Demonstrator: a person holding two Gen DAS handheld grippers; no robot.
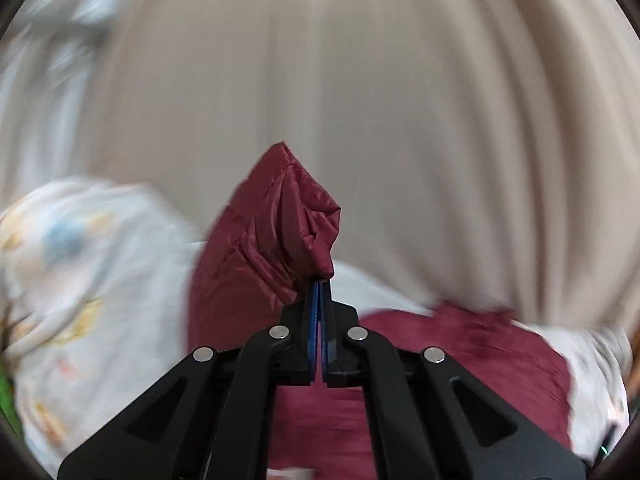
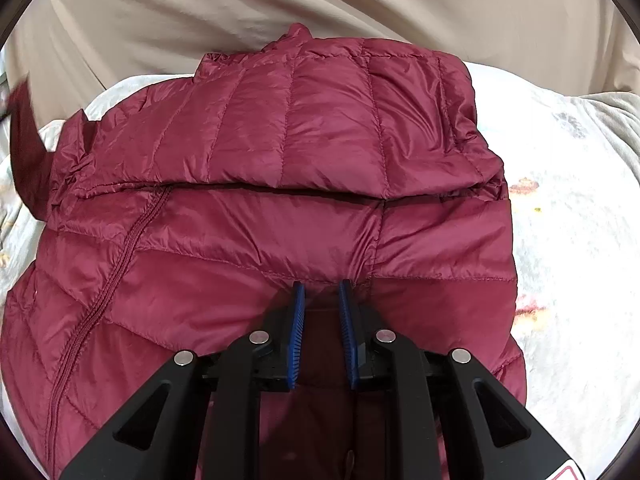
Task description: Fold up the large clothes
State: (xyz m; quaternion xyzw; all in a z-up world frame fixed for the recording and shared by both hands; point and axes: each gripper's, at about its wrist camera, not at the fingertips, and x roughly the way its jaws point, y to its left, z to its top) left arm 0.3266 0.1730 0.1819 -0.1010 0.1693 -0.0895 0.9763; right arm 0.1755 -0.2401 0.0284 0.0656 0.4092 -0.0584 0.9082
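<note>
The maroon quilted jacket [image 2: 280,200] lies partly folded on a pale printed blanket [image 2: 568,240], a beige curtain [image 2: 200,8] behind it. The left gripper [image 1: 320,280] is clamped tight on a bunched end of the jacket, lifted clear of the blanket. The right gripper [image 2: 322,288] stands narrowly parted with its tips against the jacket's front panel — whether its pads pinch fabric I cannot tell.

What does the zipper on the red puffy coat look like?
On the pale printed blanket lies a maroon quilted down jacket. Its zipper runs down the jacket's left side, a bumpy ridged line slanting across the straight quilting seams.
</note>
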